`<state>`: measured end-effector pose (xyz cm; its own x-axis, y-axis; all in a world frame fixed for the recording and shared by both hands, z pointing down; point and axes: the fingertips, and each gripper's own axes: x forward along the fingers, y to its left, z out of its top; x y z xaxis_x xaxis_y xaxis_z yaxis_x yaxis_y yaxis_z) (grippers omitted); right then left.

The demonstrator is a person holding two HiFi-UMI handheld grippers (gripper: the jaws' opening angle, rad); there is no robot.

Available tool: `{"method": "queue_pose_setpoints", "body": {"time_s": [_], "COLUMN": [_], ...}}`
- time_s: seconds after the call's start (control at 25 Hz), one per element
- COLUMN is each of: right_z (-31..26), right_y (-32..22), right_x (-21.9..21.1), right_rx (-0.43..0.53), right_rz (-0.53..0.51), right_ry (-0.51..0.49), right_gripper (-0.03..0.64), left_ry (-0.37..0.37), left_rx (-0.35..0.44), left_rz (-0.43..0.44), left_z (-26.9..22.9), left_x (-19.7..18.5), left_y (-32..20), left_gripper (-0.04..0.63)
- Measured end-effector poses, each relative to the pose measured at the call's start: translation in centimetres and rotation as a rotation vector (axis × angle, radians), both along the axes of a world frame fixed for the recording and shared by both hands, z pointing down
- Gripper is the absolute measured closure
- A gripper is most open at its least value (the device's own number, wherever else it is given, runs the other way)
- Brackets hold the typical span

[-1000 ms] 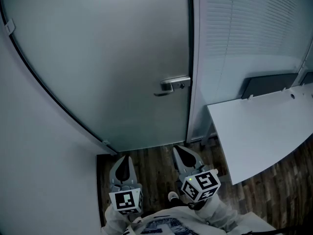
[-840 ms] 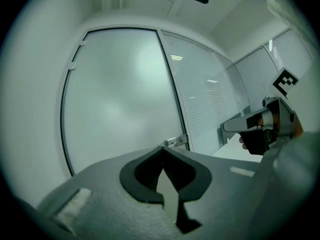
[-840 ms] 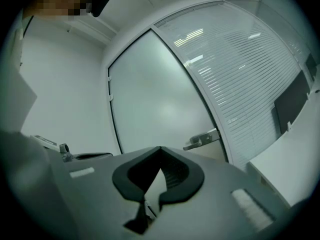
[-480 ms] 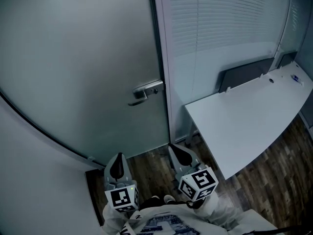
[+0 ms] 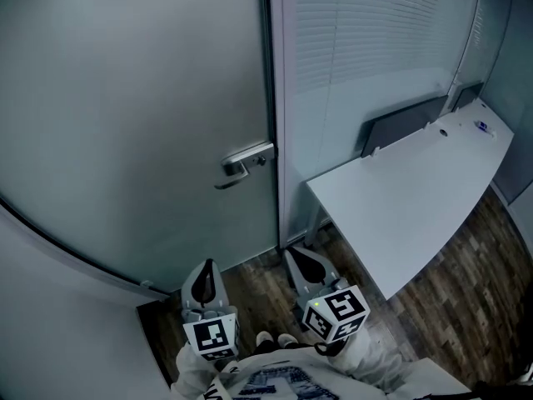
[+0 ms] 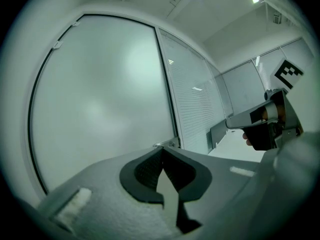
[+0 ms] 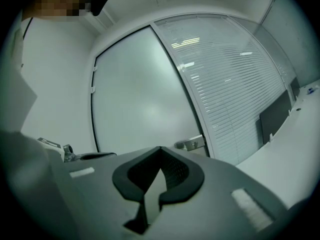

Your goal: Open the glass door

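Glass door (image 5: 141, 98): frosted, closed, ahead of both grippers
Door handle (image 5: 246, 162): lever at the door's right edge, untouched
Left gripper (image 5: 207, 267): jaws pressed together, empty, apart from the door
Right gripper (image 5: 293, 257): jaws pressed together, empty, near the white desk (image 5: 400, 198)

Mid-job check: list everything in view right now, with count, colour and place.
glass door: one, frosted grey-green, straight ahead, closed
door handle: one, silver, door's right edge
partition with blinds: one, pale, right of the door
desk: one, white, right, against the partition
panel: one, dark grey, along the desk's back edge
floor: dark wood, bottom
wall: white, left
left gripper: grey, jaws together, empty, low before the door
right gripper: grey, jaws together, empty, beside it
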<state>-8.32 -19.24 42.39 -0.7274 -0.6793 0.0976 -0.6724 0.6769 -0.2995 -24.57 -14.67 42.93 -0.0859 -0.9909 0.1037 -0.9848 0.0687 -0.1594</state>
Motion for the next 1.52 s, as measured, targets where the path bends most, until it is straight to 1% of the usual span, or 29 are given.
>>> {"method": "queue_pose_setpoints", "body": {"time_s": [0.16, 0.36, 0.56, 0.64, 0.72, 0.8, 0.84, 0.92, 1.0, 1.08, 1.16, 1.32, 1.52], "right_z": [-0.2, 1.4, 1.0, 0.5, 0.3, 0.4, 0.5, 0.7, 1.0, 1.3, 1.5, 2.0, 2.3], "right_y": [-0.8, -0.1, -1.5, -2.2, -2.8, -3.0, -3.1, -3.3, -3.6, -3.9, -4.3, -5.0, -5.6], "right_x": [-1.1, -2.5, -2.1, -1.5, -0.9, -0.5, -0.2, 0.4, 1.2, 2.0, 2.8, 4.3, 5.7], "right_rx": [-0.012, -0.027, -0.021, -0.023, -0.026, -0.029, -0.03, -0.034, -0.042, -0.045, -0.046, -0.046, -0.053], "right_rz": [0.034, 0.051, 0.059, 0.063, 0.068, 0.074, 0.077, 0.087, 0.101, 0.121, 0.143, 0.184, 0.216], "right_ry": [0.015, 0.041, 0.045, 0.04, 0.038, 0.042, 0.046, 0.054, 0.059, 0.067, 0.074, 0.086, 0.1], "right_gripper": [0.611, 0.611, 0.612, 0.612, 0.611, 0.612, 0.612, 0.611, 0.611, 0.611, 0.612, 0.612, 0.611], "left_ry": [0.0, -0.003, -0.031, -0.045, -0.079, -0.153, -0.212, -0.365, -0.518, -0.627, -0.702, -0.833, -0.948], "left_rx": [-0.005, -0.007, -0.022, -0.039, -0.057, -0.087, -0.111, -0.165, -0.214, -0.265, -0.291, -0.282, -0.281], "left_rz": [0.039, 0.048, 0.058, 0.075, 0.091, 0.105, 0.109, 0.119, 0.126, 0.131, 0.13, 0.127, 0.128], "left_z": [-0.2, 1.2, 1.5, 1.2, 1.2, 2.0, 2.8, 4.6, 6.4, 8.1, 9.3, 10.2, 11.3], "left_x": [-1.0, -2.9, -2.4, -1.6, -0.9, -0.5, -0.5, -0.5, -0.8, -1.2, -1.6, -2.1, -2.6], "left_y": [-1.5, -1.6, -3.3, -4.1, -5.1, -6.0, -6.6, -8.1, -9.9, -11.7, -13.4, -16.8, -20.7], "left_gripper": [0.592, 0.592, 0.591, 0.53, 0.513, 0.485, 0.465, 0.424, 0.405, 0.396, 0.388, 0.388, 0.388]}}
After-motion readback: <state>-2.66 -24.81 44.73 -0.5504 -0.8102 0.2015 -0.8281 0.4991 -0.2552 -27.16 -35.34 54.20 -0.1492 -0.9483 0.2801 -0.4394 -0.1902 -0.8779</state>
